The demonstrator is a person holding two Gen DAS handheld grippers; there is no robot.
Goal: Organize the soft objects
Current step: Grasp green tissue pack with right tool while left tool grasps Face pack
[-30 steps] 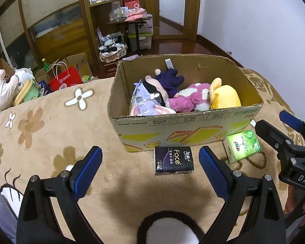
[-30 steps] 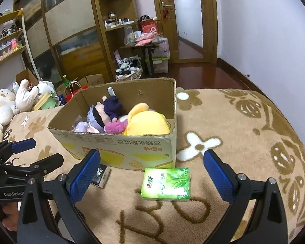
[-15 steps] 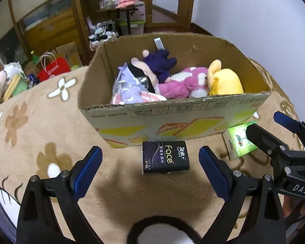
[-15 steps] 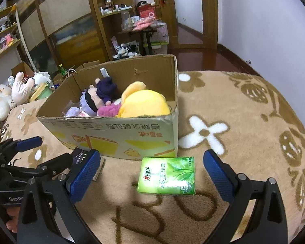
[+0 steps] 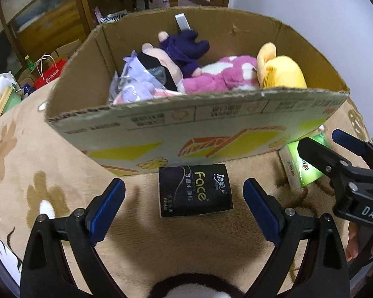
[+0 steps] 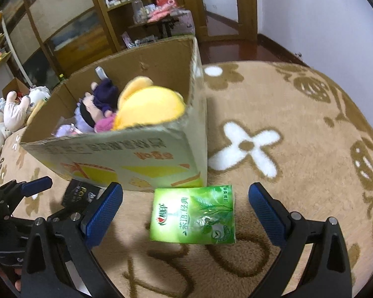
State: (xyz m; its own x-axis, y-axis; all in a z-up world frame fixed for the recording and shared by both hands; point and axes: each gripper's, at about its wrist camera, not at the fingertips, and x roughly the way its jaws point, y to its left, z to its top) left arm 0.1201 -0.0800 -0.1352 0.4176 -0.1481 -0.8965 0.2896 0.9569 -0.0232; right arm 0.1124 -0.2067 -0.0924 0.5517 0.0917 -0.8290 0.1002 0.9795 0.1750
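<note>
A black tissue pack (image 5: 195, 190) marked "Face" lies on the tan blanket just in front of the cardboard box (image 5: 211, 129). My left gripper (image 5: 184, 207) is open and empty, its fingers on either side of the pack, slightly short of it. A green tissue pack (image 6: 194, 214) lies by the box's right corner. My right gripper (image 6: 185, 211) is open and empty, straddling it from just behind. The box holds a yellow plush (image 5: 281, 73), a pink plush (image 5: 218, 77), a doll in purple (image 5: 184, 49) and a bagged lilac toy (image 5: 134, 84).
The blanket (image 6: 298, 129) has flower patterns and stretches to the right of the box. Plush toys (image 6: 15, 106) lie at the far left. A red bag (image 5: 49, 74), shelves and a doorway stand behind. The right gripper shows in the left wrist view (image 5: 340, 156).
Both grippers have moved forward and down toward the tissue packs, which now sit between the open fingers. The box looms closer. Nothing has been gripped.
</note>
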